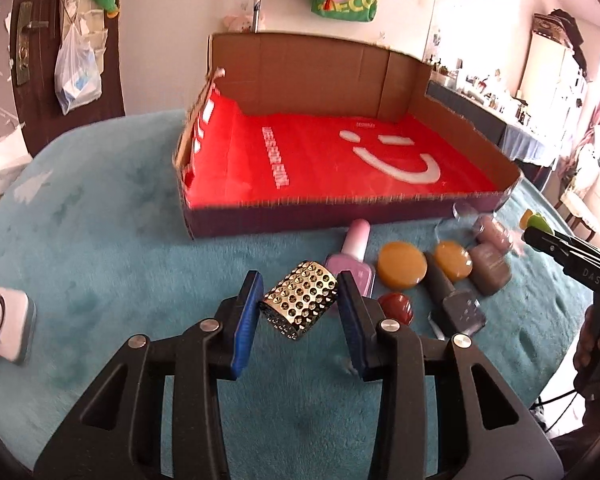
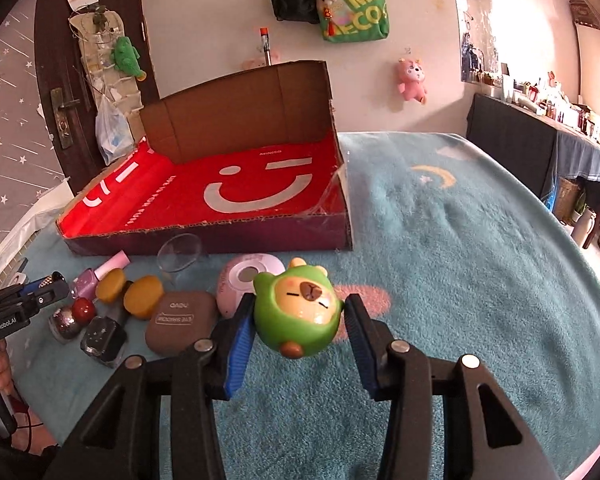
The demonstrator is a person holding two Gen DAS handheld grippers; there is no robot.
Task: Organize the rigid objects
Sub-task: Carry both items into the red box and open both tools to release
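Note:
My left gripper [image 1: 299, 282] is shut on a shiny studded metal cylinder [image 1: 300, 306], pinched between the blue pads just above the teal blanket. In the right wrist view my right gripper [image 2: 300, 300] is shut on a green round capybara toy [image 2: 300, 320]. A cardboard box [image 1: 340, 216] with a red smiley liner lies open beyond both grippers, its near wall [image 2: 220, 240] low. From the left wrist view the right gripper [image 1: 540, 236] shows at the far right with the green toy. The left gripper [image 2: 44, 284] appears at the left edge of the right wrist view.
Loose items lie before the box: a pink polish bottle [image 1: 354, 252], two amber discs [image 1: 402, 266], a red dome [image 1: 398, 306], a dark polish bottle [image 1: 456, 304], a brown eyeshadow case [image 2: 180, 320], a pink round device [image 2: 248, 276], a clear lid [image 2: 180, 252]. A white device [image 1: 4, 320] sits far left.

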